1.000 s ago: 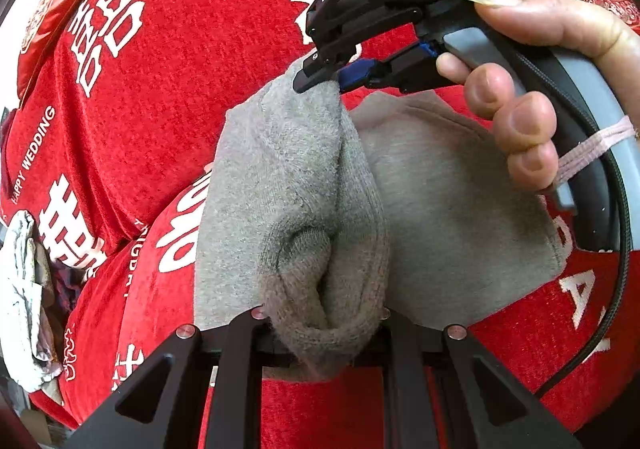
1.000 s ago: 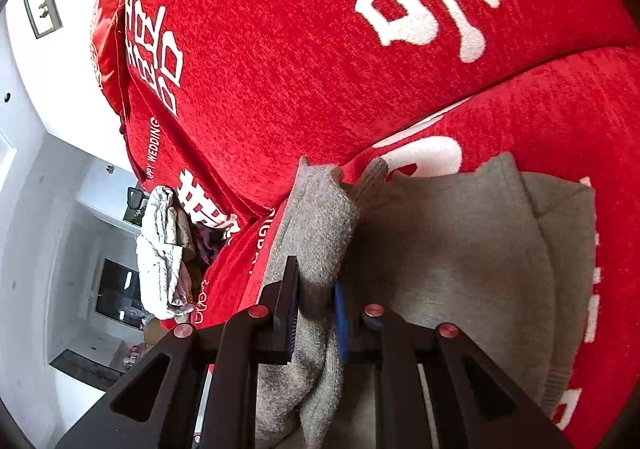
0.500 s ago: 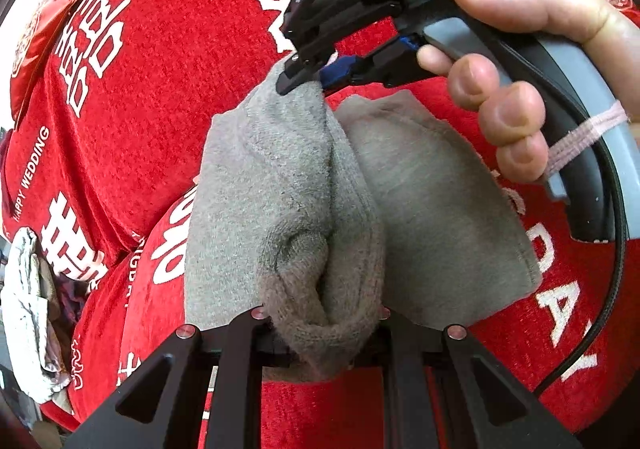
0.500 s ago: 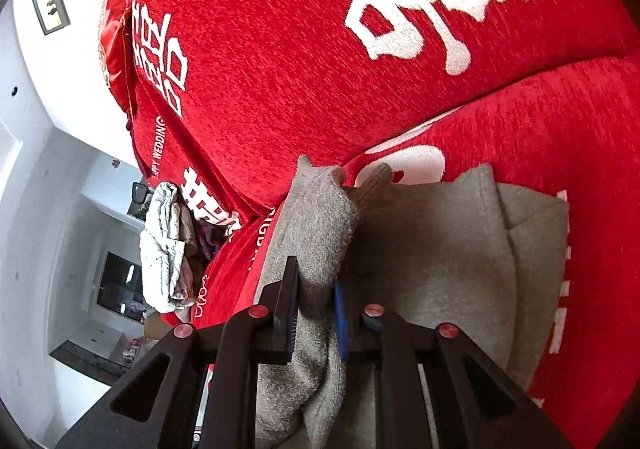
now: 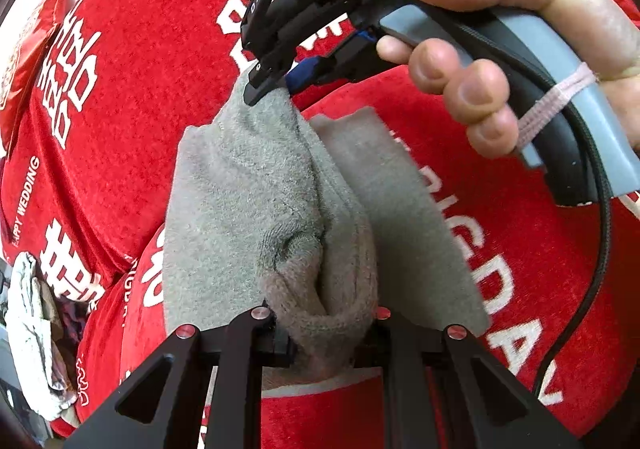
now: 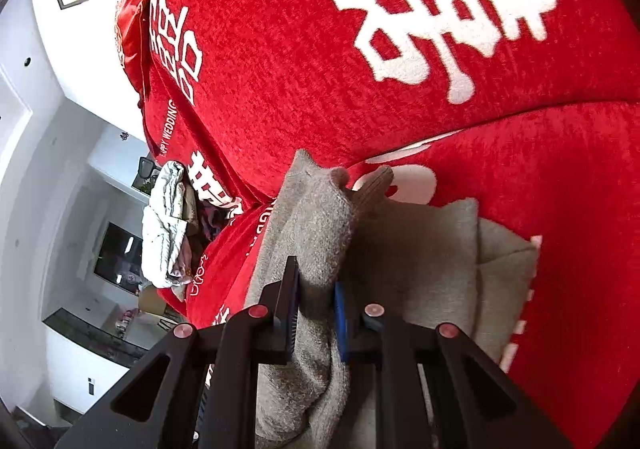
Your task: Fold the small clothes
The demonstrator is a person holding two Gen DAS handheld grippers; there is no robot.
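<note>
Both claws clamp grey sock [image 5: 256, 185]; left claw [image 5: 324, 341]; right claw [image 6: 316, 309]

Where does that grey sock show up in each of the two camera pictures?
Left wrist view: the grey sock fills the centre, bunched at the bottom edge.
Right wrist view: the grey sock rises from bottom centre, pinched between the black fingers.
Shared landmark: the pale bundle of clothes at the left in both.

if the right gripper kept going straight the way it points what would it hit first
Probably the red sofa cushion behind. The right gripper is clamped on the grey sock, which would travel with it. Depth is hard to judge.
</note>
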